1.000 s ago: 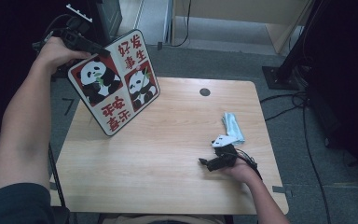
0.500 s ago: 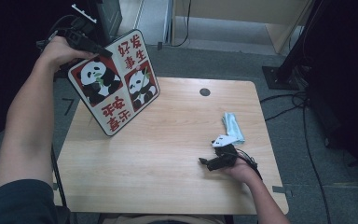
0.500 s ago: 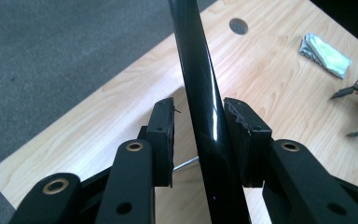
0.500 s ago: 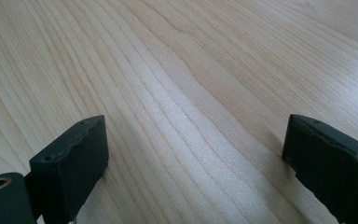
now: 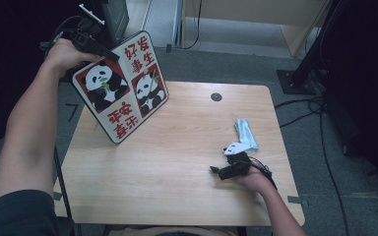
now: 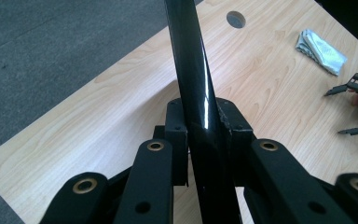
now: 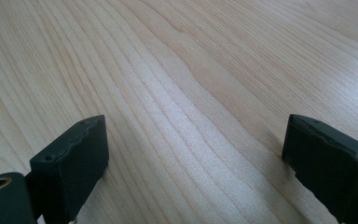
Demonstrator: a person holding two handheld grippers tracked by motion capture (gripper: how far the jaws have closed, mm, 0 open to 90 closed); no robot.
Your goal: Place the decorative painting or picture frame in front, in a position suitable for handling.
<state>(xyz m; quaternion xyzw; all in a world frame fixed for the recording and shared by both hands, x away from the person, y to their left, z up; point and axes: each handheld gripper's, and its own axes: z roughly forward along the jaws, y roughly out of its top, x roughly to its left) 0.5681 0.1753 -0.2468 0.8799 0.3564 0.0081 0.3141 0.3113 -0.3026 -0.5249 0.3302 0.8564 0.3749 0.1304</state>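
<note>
Two grippers, one panda board, one folded cloth, one worktop.

Panda board: flat panel printed with two pandas and red characters, at the far left corner of the worktop. It stands on its lower corner, tilted, printed face toward the person; its long axis rises from that corner up and away to the far edge.

Left gripper: its jaws have just been closing; the fingers now pinch the board's glossy black top edge.

Right gripper: rests on the worktop near the right edge, fingers spread, nothing between them.

Folded cloth: pale blue, just beyond the right gripper, untouched.

Progress, judged: grasp secured, board part-raised; carrying or setting it down remains.
</note>
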